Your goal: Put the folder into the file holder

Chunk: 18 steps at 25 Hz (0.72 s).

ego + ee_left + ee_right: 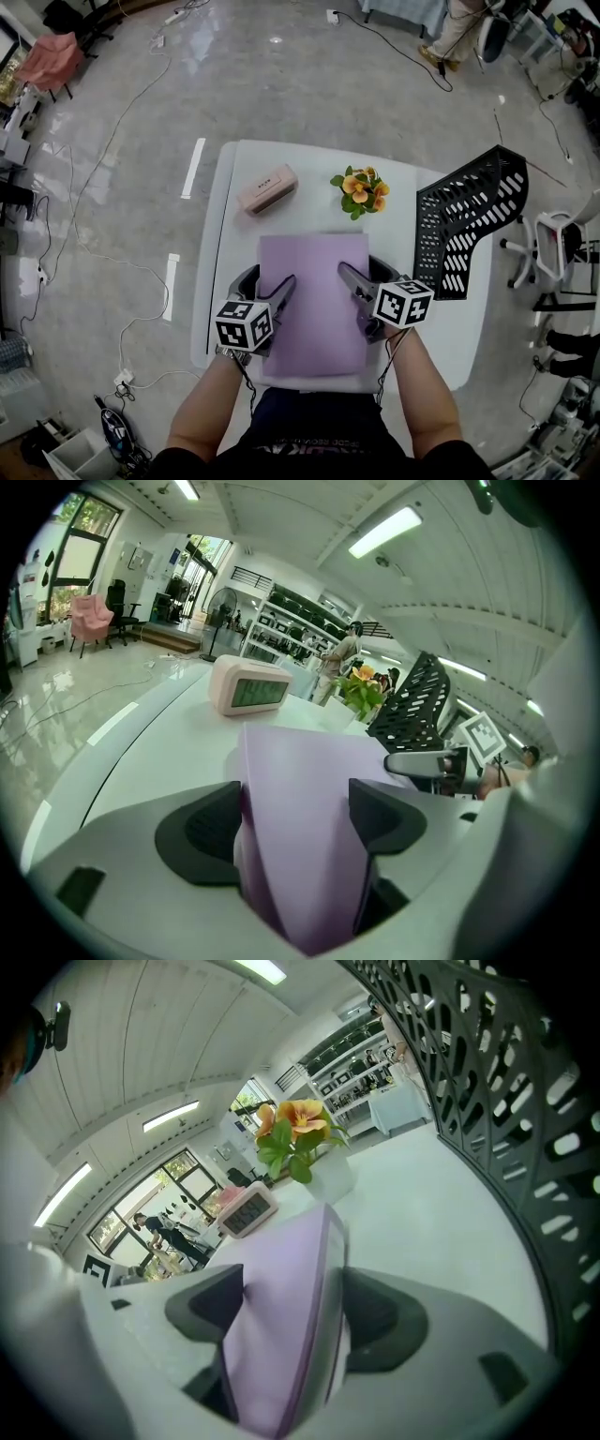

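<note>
Grey polished floor [281, 84], strung with cables, surrounds a white bench [234, 244], which the head view takes in from above. A purple folder [314, 300] sits at the near middle of the bench, held from both sides. The left gripper [265, 281] is on its left edge and the right gripper [366, 277] on its right edge. Each gripper view shows its own jaws closed on the folder, the purple sheet pinched between the dark pads. The right gripper view alone shows the folder's layered edge. The black perforated file holder [464, 220] stands at the bench's right side, just beside the right gripper, and the folder is outside it. In the right gripper view its mesh fills the right of the frame. A pink clock [268, 187] and a small pot of orange flowers [361, 192] sit at the far side of the bench. From above, the clock shows only its pink casing, while both gripper views show its display. The left gripper view also shows the right gripper's marker cube across the folder, and shelving with a standing person [342, 653] behind. Whether the folder's far edge touches the bench cannot be told.
</note>
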Each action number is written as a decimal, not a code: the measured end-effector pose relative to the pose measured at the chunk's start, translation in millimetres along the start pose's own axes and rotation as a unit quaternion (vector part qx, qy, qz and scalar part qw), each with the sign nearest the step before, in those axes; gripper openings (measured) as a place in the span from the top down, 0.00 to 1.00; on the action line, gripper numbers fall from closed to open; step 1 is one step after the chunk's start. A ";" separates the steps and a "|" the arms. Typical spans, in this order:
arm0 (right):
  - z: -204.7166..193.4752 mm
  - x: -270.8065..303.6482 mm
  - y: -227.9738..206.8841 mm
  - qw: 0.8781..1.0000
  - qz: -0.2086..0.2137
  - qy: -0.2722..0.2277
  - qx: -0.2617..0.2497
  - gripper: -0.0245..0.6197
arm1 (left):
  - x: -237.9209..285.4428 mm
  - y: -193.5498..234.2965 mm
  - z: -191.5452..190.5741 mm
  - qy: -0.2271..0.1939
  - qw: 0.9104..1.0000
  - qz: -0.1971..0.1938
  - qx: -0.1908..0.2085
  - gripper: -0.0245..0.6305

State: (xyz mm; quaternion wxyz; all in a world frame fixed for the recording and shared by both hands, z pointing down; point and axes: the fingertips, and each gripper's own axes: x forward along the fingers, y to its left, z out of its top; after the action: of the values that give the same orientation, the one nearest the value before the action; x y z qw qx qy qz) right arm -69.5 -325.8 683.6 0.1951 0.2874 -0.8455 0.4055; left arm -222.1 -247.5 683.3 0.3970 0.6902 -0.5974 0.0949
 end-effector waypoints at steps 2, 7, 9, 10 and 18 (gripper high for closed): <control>0.8 -0.9 0.9 1.000 -0.003 -0.004 -0.002 0.46 | -0.3 -0.3 0.1 0.001 1.000 0.002 -0.002 0.43; 7.7 -7.2 10.7 1.000 -0.006 -0.016 -0.022 0.46 | -6.6 -1.5 5.4 -0.007 1.000 0.001 -0.003 0.43; 13.2 -11.6 16.0 0.999 -0.007 -0.025 -0.034 0.46 | -10.5 -3.9 10.9 -0.015 1.000 -0.001 0.001 0.43; 16.5 -14.3 19.0 0.999 -0.007 -0.031 -0.040 0.46 | -12.8 -5.6 14.4 -0.019 1.000 -0.002 0.005 0.43; 43.9 -41.6 54.5 0.993 0.001 -0.081 -0.087 0.46 | -44.1 -19.7 51.6 -0.072 0.997 -0.004 0.039 0.43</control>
State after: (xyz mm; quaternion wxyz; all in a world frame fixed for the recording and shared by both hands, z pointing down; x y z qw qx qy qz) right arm -77.3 -319.6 602.8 0.1495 0.3005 -0.8910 0.3056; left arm -233.9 -249.1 613.6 0.3258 0.7127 -0.6176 0.0668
